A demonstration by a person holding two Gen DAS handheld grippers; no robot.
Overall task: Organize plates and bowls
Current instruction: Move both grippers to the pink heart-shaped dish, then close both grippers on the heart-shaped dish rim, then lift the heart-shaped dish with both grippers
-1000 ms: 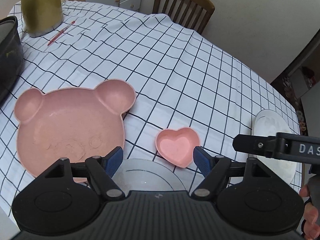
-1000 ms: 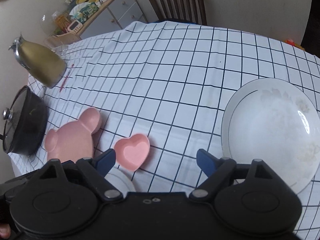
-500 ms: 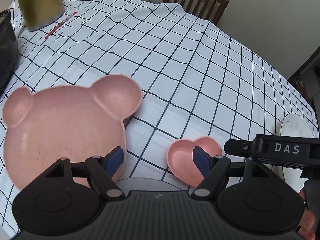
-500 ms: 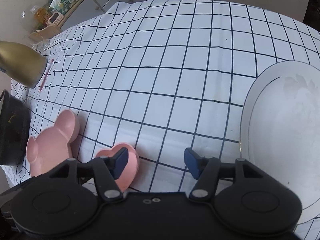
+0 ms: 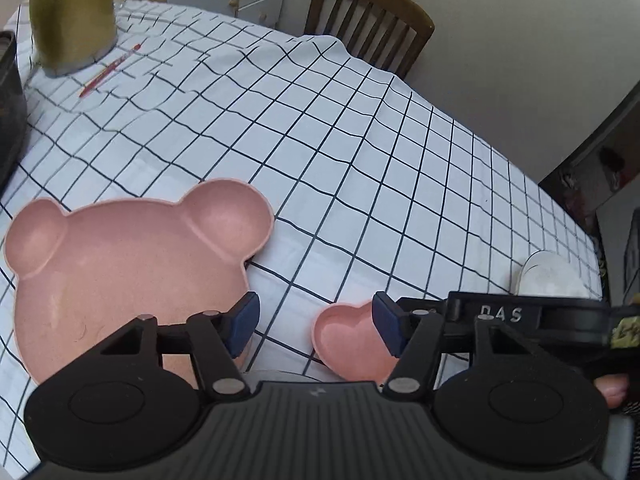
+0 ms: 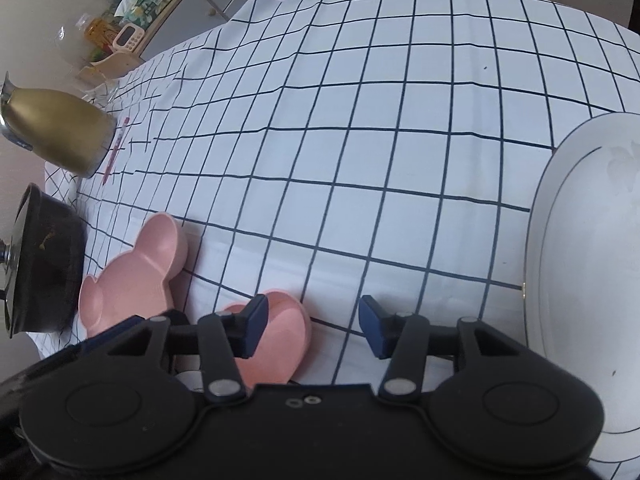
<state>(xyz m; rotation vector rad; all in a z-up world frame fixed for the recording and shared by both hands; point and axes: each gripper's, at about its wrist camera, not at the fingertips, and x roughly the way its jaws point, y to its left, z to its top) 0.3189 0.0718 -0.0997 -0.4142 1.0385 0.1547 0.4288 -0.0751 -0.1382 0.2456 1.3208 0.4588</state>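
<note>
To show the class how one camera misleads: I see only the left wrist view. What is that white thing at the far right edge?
Observer: A large white plate, bare, with a thin line round its rim.
Operator: Where do the other gripper's fingers stand?
Observer: The right gripper is closing. The heart dish has its edge between the fingers, and no pinch shows yet.
Operator: And the dark thing on the left?
Observer: A black pot with a lid and a metal knob.
</note>
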